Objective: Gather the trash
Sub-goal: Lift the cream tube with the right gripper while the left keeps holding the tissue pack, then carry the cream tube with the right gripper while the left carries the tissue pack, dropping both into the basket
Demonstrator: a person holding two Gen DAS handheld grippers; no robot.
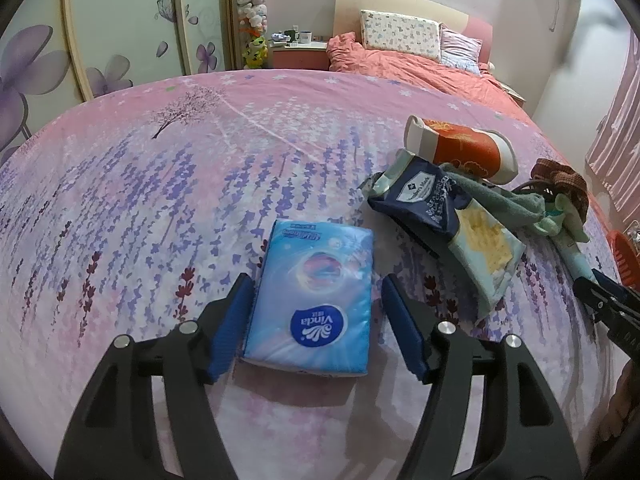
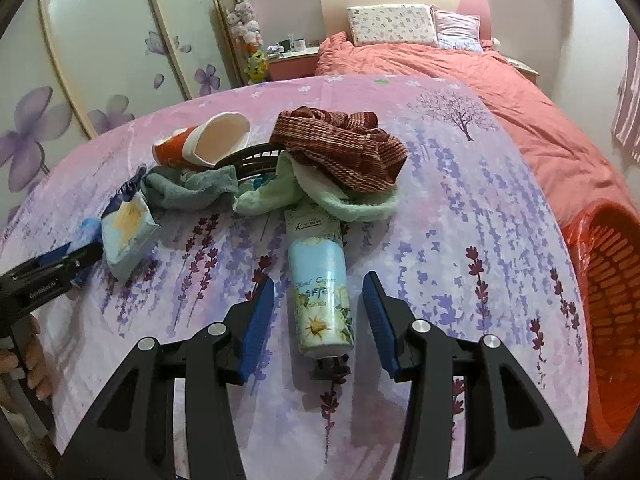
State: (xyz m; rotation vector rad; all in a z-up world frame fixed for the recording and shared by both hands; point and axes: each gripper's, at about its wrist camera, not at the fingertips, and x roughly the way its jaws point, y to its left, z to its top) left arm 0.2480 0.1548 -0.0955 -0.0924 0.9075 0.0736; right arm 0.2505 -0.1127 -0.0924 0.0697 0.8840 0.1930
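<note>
Slick plastic: both claws gape, left claw (image 1: 316, 316) astride the tissue pack (image 1: 312, 300), right claw (image 2: 320, 316) astride the bottle (image 2: 322, 292); its hidden neck probably snags the towel (image 2: 320, 196).

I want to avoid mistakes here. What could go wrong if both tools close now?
The tube lies partly under the towels; lifting it with the right tool may drag them off the table. The tissue pack between the left tool's pads looks unopened, perhaps not trash.
</note>
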